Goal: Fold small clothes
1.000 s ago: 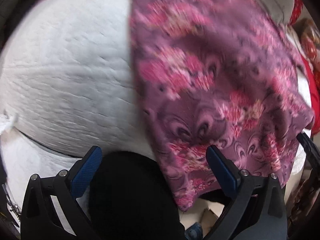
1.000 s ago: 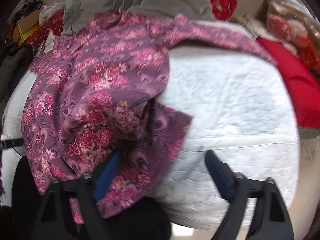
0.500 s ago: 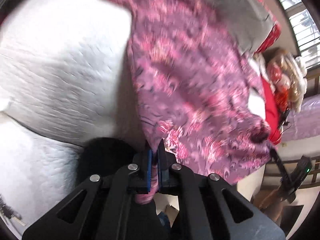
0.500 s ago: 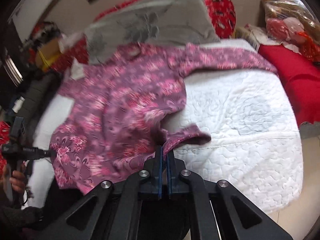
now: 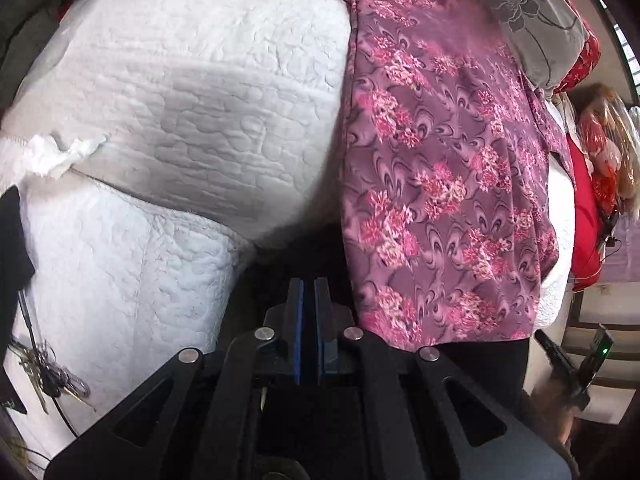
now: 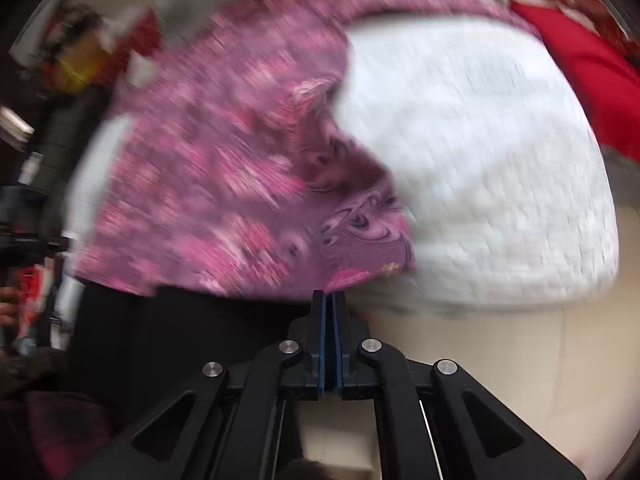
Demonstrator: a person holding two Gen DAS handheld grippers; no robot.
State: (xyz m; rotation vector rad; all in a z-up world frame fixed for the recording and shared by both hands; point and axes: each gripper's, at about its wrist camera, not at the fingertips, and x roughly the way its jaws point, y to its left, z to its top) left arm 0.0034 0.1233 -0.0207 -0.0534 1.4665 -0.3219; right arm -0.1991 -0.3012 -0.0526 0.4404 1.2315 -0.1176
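Note:
A purple garment with pink flowers (image 5: 440, 168) lies spread on the white quilted bed (image 5: 180, 100), its lower hem hanging over the near edge. It also shows, blurred, in the right wrist view (image 6: 224, 184). My left gripper (image 5: 308, 292) is shut, left of the hem, with no cloth seen between the pads. My right gripper (image 6: 328, 300) is shut just below the garment's near corner; whether cloth sits between its pads is hard to tell.
A grey flowered pillow (image 5: 532, 12) and red cushions (image 5: 584, 216) lie at the bed's far side. Crumpled white tissue (image 5: 56, 152) sits on the bed's left edge. Keys (image 5: 44, 372) hang at the lower left. A red cover (image 6: 588, 64) lies right of the bed.
Both grippers went from open around the hem to shut. The garment has been pulled flatter on the bed. The left gripper no longer shows cloth between its pads.

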